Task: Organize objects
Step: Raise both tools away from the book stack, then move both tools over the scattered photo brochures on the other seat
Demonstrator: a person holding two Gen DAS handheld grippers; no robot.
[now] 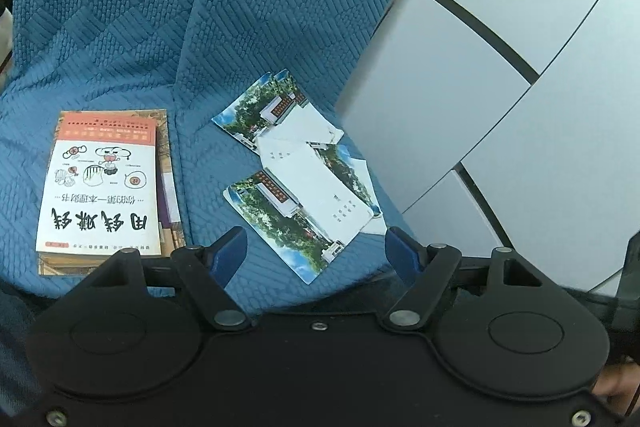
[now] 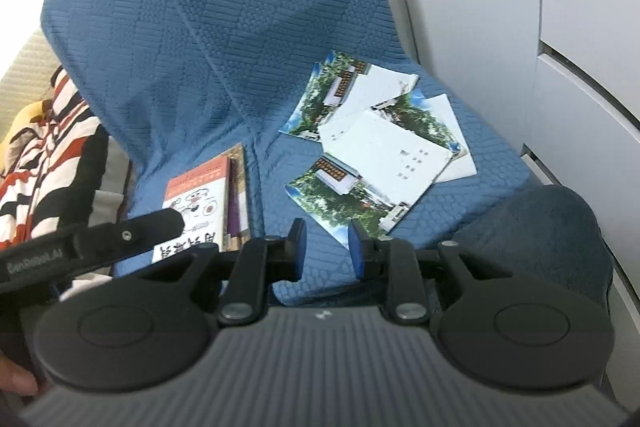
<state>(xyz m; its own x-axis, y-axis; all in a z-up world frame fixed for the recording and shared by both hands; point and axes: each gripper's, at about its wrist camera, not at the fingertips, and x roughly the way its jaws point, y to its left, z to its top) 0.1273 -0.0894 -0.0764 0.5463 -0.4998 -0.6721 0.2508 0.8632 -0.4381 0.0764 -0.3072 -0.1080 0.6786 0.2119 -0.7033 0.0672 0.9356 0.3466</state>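
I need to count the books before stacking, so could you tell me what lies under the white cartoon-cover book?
Under the cartoon-cover book at least one more book shows along its right edge, all resting on the blue seat cover. Their covers are hidden, so titles and count stay unclear.

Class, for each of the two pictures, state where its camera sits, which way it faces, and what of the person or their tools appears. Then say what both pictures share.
Left wrist view: sits on the left tool, facing down at the blue sofa; its own open fingers show.
Right wrist view: sits on the right tool, facing down likewise; its own fingers, the left tool's finger and a fingertip at the edge show.
Shared: the book stack and scattered postcards.
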